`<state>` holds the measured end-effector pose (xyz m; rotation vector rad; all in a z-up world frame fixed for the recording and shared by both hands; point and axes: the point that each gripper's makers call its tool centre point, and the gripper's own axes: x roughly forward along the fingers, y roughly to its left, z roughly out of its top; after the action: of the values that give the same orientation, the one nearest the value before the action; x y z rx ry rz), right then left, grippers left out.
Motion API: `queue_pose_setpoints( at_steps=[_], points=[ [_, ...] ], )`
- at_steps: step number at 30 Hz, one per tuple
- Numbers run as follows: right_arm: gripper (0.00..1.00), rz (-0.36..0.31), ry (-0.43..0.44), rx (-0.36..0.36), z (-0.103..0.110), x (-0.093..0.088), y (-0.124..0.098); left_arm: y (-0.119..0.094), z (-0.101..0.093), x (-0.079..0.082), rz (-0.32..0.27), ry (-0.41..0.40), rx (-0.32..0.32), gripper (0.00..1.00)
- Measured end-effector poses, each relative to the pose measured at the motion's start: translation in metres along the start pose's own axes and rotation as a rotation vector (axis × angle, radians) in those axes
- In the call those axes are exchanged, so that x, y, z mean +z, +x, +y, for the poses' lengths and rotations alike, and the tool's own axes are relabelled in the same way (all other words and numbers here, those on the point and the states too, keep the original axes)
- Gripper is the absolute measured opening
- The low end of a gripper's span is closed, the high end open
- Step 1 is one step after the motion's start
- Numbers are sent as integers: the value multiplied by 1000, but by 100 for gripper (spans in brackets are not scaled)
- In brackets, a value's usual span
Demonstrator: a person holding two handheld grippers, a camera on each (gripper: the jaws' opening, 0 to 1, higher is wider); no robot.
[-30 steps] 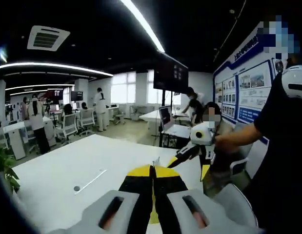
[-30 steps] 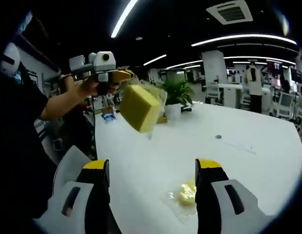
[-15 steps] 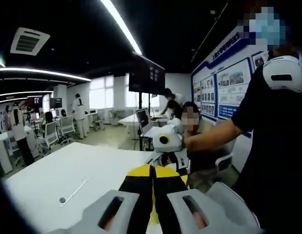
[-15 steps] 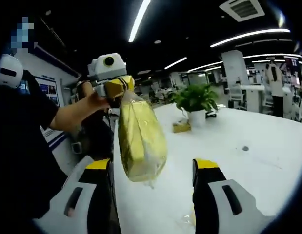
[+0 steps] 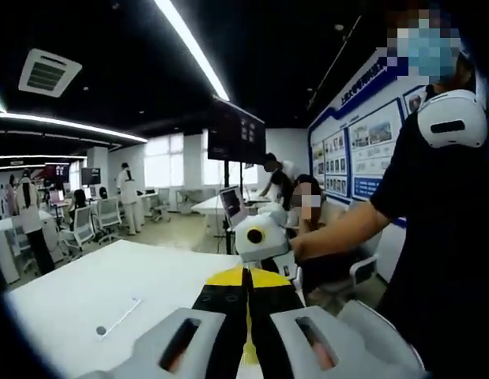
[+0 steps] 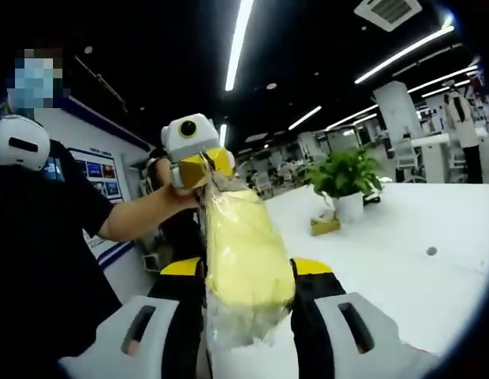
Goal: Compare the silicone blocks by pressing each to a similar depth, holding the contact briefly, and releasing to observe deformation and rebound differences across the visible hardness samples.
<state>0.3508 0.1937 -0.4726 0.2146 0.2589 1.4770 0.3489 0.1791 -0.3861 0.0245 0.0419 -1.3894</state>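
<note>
Across the lower part of both views runs a broad white tabletop (image 6: 402,237), also seen at (image 5: 94,292), inside a large open office with strip ceiling lights. Beside it stands the person in a dark short-sleeved top (image 5: 441,237), one bare forearm reaching toward each gripper. Held above the table edge in the right gripper view is a pale yellow rectangular silicone block wrapped in a clear plastic bag (image 6: 246,260), hanging upright between the two black, yellow-tipped jaws of the right gripper (image 6: 246,272). Those jaws are drawn in against the block's two sides and squeeze it. At the top of the bag, the left gripper (image 6: 205,167) pinches the gathered plastic neck, its yellow tips pressed together on it. In the left gripper view, the same gripper's own jaws (image 5: 246,278) meet along the centre line. Farther back on the table stand a green potted plant in a white pot (image 6: 347,178) and a small yellowish box (image 6: 324,226) just beside it.
</note>
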Motion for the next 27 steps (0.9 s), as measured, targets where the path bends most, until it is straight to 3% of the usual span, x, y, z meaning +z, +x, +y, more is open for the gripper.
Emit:
queue_pose_setpoints(
  at_steps=[9, 27],
  points=[
    [29, -37, -27, 2, 4, 4, 4, -7, 2, -1, -44, -44, 15, 0],
    [12, 2, -80, -35, 3, 0, 12, -15, 1, -7, -35, -55, 37, 0]
  ],
)
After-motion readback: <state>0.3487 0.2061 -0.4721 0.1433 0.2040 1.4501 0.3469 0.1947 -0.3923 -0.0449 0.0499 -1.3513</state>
